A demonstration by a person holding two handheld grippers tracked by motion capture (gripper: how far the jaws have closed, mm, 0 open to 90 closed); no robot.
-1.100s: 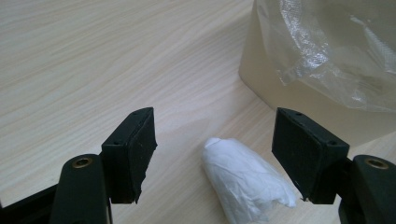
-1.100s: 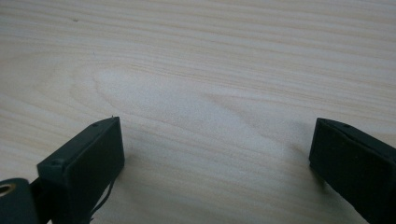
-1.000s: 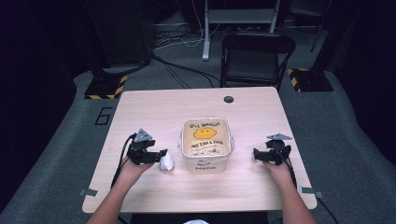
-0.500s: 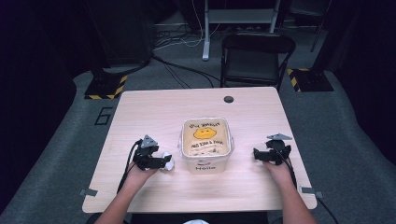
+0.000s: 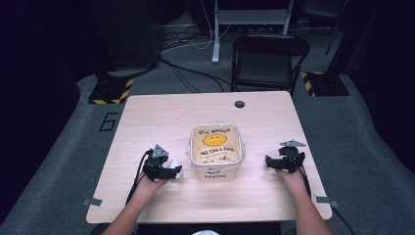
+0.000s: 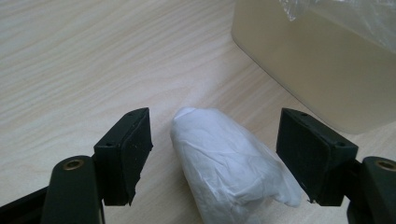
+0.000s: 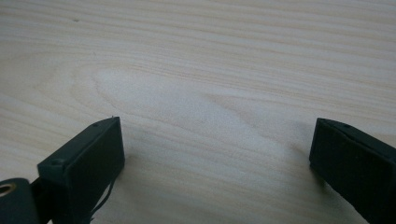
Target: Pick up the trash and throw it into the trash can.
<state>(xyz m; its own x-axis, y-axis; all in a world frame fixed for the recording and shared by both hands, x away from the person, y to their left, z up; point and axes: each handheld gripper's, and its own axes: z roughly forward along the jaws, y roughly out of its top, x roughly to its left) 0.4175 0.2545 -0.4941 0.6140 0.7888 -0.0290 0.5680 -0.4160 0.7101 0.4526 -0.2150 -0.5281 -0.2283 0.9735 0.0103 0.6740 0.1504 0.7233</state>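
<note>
Between the spread jaws of the left gripper lies a white wad, untouched, its long axis running away toward the tub. Right gripper, jaws apart and empty, rests well off beyond the tub.

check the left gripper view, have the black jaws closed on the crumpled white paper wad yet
No, the left gripper has its jaws standing open on either side of the crumpled white paper wad, with gaps showing, on the light wooden table.

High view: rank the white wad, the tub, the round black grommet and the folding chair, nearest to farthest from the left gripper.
From the left gripper:
1. White wad, between its open jaws on the table.
2. Tub, just to its right, mid-table.
3. Round black grommet, near the table's far edge.
4. Folding chair, on the floor beyond the table.
</note>
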